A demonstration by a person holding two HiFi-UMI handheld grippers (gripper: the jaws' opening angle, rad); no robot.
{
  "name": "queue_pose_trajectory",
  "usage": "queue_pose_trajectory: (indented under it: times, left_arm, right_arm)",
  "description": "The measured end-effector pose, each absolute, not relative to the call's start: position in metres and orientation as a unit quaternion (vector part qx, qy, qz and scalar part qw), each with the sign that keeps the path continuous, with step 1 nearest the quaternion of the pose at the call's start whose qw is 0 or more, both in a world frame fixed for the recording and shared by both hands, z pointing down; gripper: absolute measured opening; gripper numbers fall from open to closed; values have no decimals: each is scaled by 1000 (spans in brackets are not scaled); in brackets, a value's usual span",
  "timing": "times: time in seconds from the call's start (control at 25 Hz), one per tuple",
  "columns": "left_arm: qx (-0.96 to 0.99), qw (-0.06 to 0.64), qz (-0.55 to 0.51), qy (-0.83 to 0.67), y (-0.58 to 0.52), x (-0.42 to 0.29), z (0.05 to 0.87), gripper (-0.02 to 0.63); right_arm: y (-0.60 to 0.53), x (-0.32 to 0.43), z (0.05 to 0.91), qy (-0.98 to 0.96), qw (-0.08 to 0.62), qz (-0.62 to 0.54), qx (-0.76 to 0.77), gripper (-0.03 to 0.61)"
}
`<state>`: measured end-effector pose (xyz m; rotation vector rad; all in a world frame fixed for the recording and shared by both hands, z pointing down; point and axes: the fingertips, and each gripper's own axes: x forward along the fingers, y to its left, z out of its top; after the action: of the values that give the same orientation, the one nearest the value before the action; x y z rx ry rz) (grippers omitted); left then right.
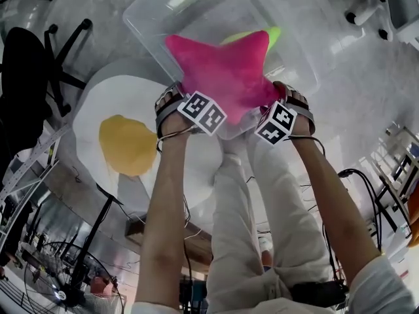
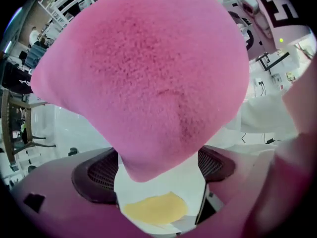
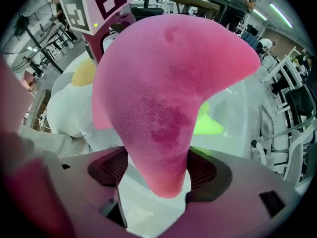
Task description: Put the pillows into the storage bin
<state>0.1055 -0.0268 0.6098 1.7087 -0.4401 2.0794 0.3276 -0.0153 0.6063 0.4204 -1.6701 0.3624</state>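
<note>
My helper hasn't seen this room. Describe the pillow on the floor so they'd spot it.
Find the clear storage bin; the floor pillow lies lower left of it in the head view. It is a white fried egg with a yellow yolk, unlike the pink star pillow above the bin.

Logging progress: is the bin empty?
Not empty: a green pillow lies inside the bin, partly hidden behind the pink pillow.

Star pillow (image 1: 226,70) hangs over storage bin (image 1: 147,18); egg pillow (image 1: 124,142) lies left.
</note>
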Motion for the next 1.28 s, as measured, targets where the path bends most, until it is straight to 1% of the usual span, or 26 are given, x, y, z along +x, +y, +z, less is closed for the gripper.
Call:
queue_pose_trajectory:
  times: [0.28,0.44,0.52,0.56,0.64,0.76,0.88,1.0,1.04,1.08,1.12,1.28]
  left_arm:
    - [635,204,725,-169,-15,105,582,505]
    - [641,209,717,-176,-7,104,567,497]
    - [646,217,709,-184,-4,103,560,495]
    - [648,222,705,-187,-3,102,556,492]
    - [652,228,698,-190,1,102,549,492]
    - [662,236,684,-194,5,107,539,480]
    - [673,264,658,-210,12,109,529,466]
    - [688,320,605,-244,14,115,514,420]
    - [692,338,584,-257,13,117,507,410]
    - [695,355,565,-268,12,120,501,396]
    - [698,368,548,-278,12,122,494,383]
    - [715,392,489,-311,7,129,465,336]
  right_arm:
    - [5,325,587,-727,619,203,216,377]
    - [17,320,571,-734,607,210,222,365]
    - [24,321,568,-725,606,236,224,350]
    - [27,322,567,-717,605,257,229,377]
    - [30,327,563,-708,601,280,244,366]
    - [31,332,553,-710,596,275,255,350]
    - [31,329,540,-718,579,281,263,345]
    - [25,320,523,-724,549,307,283,342]
    - [22,317,516,-725,542,310,289,335]
    - [19,316,511,-727,538,309,294,306]
    - [18,315,505,-730,535,305,295,302]
    - [16,309,479,-747,520,293,292,301]
